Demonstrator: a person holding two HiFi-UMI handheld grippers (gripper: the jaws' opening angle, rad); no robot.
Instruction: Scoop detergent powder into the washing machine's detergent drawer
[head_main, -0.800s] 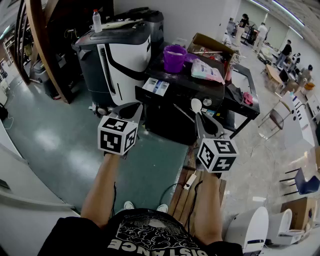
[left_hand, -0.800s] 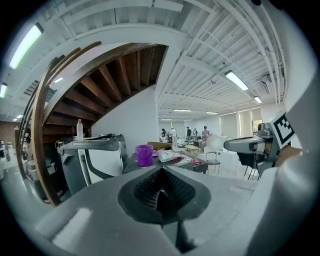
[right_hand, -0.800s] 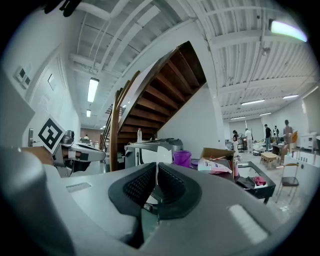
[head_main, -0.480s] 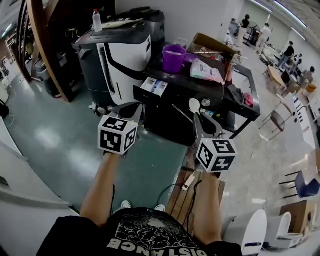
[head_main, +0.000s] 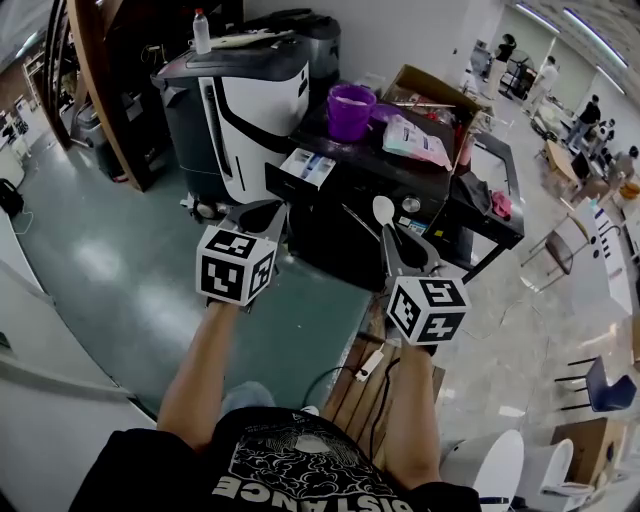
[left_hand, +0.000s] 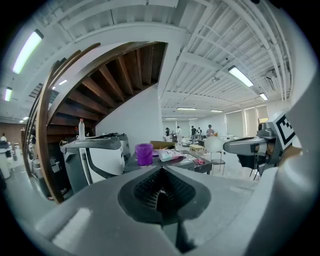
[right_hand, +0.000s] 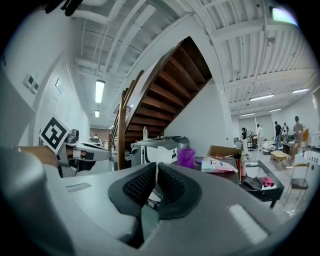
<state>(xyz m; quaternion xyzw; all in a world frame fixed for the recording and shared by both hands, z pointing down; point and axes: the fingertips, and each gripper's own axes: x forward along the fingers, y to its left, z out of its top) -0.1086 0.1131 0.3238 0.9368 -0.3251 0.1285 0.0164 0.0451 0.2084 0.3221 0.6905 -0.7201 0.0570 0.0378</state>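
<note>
I'm pinching the spoon (head_main: 383, 209) handle in my right gripper (head_main: 393, 240) jaws, bowl up, left gripper (head_main: 262, 212) jaws closed on nothing, while the detergent drawer (head_main: 308, 168) is sticking out ahead at the washing machine (head_main: 340, 235) front-left corner, nearer my left, purple tub (head_main: 351, 112) behind it.

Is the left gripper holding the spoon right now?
No, the left gripper has its jaws together on nothing, while the white spoon sticks up from the right gripper.
</note>
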